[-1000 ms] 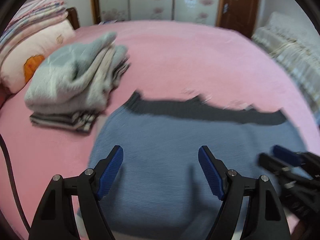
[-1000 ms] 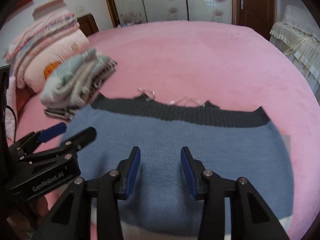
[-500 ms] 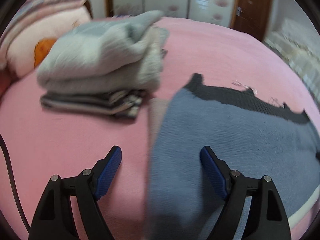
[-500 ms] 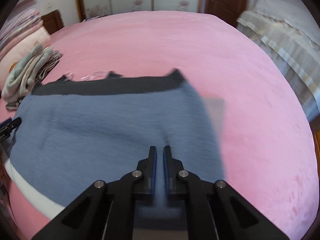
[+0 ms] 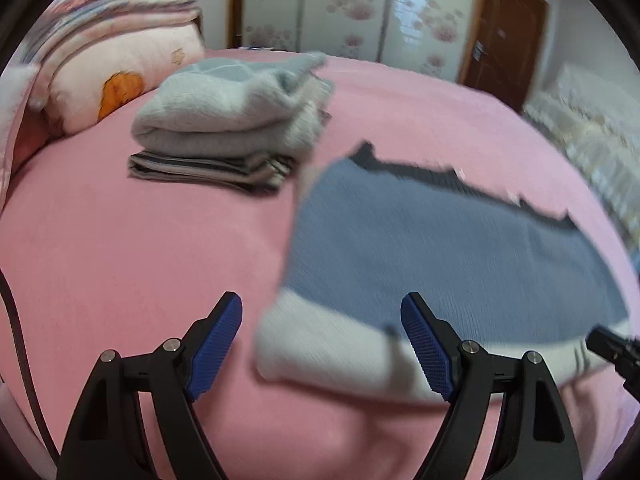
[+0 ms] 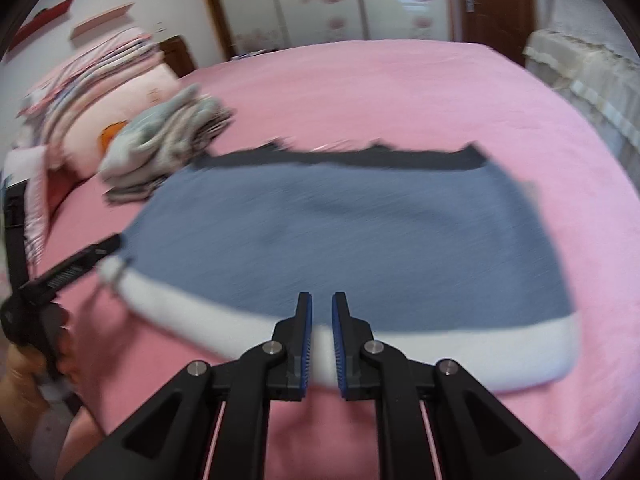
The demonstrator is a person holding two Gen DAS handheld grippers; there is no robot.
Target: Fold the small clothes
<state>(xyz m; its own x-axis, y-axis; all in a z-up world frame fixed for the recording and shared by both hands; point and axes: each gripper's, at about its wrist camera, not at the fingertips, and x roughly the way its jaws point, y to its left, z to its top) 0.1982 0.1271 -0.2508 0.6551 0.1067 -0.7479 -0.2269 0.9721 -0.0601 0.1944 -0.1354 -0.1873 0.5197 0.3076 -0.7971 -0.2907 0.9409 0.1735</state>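
A pile point(image 5: 228, 128) of folded clothes lies at 10 o'clock on the bed point(image 5: 120, 248), so part is done. The blue sweater point(image 6: 352, 240) lies flat in the middle, not yet folded. The left gripper point(image 5: 322, 344) is wide open and holds nothing. The right gripper point(image 6: 321, 340) is nearly closed after its jaws just opened a little; whether it pinches the white hem, I cannot tell.

Open pink bedspread point(image 5: 140, 264) left of flat blue knitted garment with white hem point(image 6: 360, 240); clear passage there. Stack of folded grey and striped clothes point(image 5: 228, 132) blocking far left, patterned pillows point(image 5: 108, 60) behind it. Broad bare pink stretch beyond dark ribbed edge, and to right, up to cream-covered furniture point(image 6: 592, 72).
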